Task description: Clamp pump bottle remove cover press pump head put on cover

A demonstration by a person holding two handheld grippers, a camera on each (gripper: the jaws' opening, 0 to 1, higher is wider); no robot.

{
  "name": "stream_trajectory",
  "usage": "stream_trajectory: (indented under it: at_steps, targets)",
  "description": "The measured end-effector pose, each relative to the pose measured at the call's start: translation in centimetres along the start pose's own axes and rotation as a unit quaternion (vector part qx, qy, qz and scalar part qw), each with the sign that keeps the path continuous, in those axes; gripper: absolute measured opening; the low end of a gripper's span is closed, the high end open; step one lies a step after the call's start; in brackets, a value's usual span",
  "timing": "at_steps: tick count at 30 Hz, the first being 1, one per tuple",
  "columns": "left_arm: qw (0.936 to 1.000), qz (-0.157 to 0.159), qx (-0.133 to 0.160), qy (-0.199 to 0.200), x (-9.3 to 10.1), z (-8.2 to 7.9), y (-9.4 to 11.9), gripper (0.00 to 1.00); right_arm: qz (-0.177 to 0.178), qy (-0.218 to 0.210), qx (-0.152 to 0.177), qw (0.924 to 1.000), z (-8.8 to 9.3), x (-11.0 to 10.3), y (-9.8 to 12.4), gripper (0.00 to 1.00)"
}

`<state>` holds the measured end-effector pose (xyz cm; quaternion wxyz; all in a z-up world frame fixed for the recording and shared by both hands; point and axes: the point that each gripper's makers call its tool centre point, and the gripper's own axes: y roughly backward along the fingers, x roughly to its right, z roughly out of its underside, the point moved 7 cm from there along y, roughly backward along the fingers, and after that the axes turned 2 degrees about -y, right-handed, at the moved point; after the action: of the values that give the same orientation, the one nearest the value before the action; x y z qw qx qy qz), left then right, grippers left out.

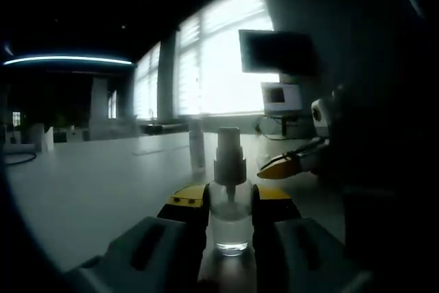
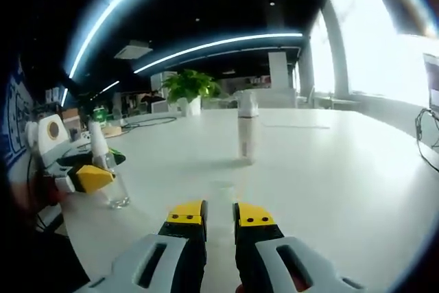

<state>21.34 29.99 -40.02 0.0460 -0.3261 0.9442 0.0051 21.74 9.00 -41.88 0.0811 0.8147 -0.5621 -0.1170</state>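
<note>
Left claw (image 1: 230,214) clamps the pump bottle (image 1: 230,200), cover already off; right claw (image 2: 219,221) near-closed, empty — pressing and recapping remain.

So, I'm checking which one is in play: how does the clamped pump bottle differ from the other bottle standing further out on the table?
The pump bottle sits between the left gripper jaws; the far bottle stands free. The pump bottle's body is clear and its spray head is bare; the far bottle looks pale and opaque, with a rounded top. The pump bottle looks squatter, the far bottle slimmer. Both stand upright on the white table.
</note>
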Motion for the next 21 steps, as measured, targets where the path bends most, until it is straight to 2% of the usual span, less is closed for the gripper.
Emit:
stream_trajectory:
  at_steps: [7,21]
  targets:
    - [1.0000,0.000,0.000,-0.001,-0.02,-0.01,0.01,0.15,-0.012,0.007,-0.019,0.9997,0.44,-0.12,0.04,0.11]
    - [1.0000,0.000,-0.001,-0.001,-0.08,0.02,0.05,0.15,-0.023,0.009,-0.028,0.9993,0.49,0.06,0.17,0.11]
